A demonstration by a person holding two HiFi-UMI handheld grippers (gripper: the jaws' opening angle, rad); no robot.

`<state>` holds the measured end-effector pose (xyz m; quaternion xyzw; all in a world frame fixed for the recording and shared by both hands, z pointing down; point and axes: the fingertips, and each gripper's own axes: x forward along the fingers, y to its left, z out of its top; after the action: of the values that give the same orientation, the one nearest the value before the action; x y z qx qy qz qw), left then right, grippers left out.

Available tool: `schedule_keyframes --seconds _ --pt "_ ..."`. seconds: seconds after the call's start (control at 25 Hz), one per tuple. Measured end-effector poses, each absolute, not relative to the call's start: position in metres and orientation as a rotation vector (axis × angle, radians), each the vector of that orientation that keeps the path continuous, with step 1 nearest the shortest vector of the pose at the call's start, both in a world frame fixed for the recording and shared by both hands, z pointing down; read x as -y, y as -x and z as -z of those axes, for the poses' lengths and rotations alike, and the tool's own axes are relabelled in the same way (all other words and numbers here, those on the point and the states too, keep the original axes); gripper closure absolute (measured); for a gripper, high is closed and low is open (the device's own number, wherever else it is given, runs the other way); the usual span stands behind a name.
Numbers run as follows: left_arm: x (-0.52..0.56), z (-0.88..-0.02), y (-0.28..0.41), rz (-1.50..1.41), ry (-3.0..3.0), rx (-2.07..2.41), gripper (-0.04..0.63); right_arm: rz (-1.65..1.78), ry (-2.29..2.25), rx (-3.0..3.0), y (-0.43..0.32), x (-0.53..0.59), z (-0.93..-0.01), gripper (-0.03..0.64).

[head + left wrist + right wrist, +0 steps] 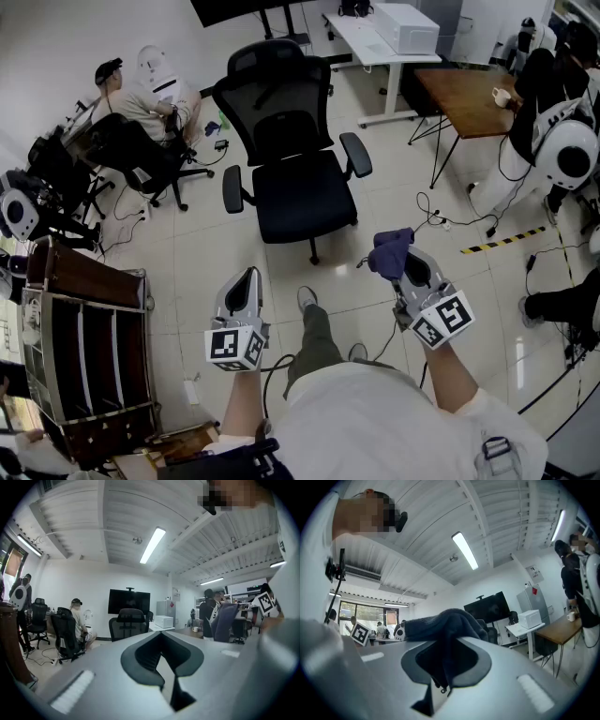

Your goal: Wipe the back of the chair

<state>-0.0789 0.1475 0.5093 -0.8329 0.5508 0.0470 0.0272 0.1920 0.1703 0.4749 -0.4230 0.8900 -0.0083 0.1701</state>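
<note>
Firmly clamped, the right tongs pinch a dark blue cloth; in the right gripper view the fabric is caught between the two pads and bunches up over their tips. In the head view the cloth rises as a small bundle above those tongs, held in the air over the tiled floor.

The left tongs stand with their pads drawn together to a thin slit, and nothing sits between them. They are held up at about the same height as the right ones, well apart from them, with the person's leg and shoe showing between the two.

Ahead of both stands the black office chair, turned so that its seat and armrests face the person and its mesh back lies on the far side. Neither pair of tongs touches it.

Beyond the chair to the left a seated person occupies another black chair. To the right stands a brown wooden tabletop bearing a cup, and behind it a white desk carries a white box.
</note>
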Motion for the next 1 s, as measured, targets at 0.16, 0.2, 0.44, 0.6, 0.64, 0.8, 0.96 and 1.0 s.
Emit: schedule_keyframes --seconds 0.16,0.2,0.44,0.6,0.64,0.8,0.96,1.0 --pt "-0.086 -0.52 0.097 -0.138 2.54 -1.681 0.474 0.02 1.208 -2.527 -0.175 -0.116 -0.493 0.582" --pt "-0.067 -0.518 0.102 -0.135 2.537 -1.673 0.474 0.005 1.214 -2.525 -0.17 -0.099 -0.493 0.582" --pt "0.045 -0.487 0.14 -0.189 2.552 -1.62 0.462 -0.038 1.277 -2.493 -0.129 0.011 -0.458 0.583" --pt "0.107 -0.481 0.16 -0.2 2.585 -1.585 0.466 -0.053 1.295 -2.489 -0.099 0.069 -0.449 0.582" --pt "0.123 -0.484 0.163 -0.186 2.588 -1.594 0.466 -0.037 1.303 -2.492 -0.096 0.084 -0.454 0.583" --pt "0.169 -0.492 0.162 -0.145 2.573 -1.619 0.466 0.035 1.305 -2.496 -0.1 0.135 -0.478 0.583" --pt "0.19 -0.5 0.163 -0.165 2.545 -1.673 0.466 0.058 1.261 -2.529 -0.092 0.186 -0.494 0.583" --pt "0.189 -0.501 0.163 -0.176 2.546 -1.674 0.465 0.055 1.241 -2.54 -0.084 0.204 -0.494 0.583"
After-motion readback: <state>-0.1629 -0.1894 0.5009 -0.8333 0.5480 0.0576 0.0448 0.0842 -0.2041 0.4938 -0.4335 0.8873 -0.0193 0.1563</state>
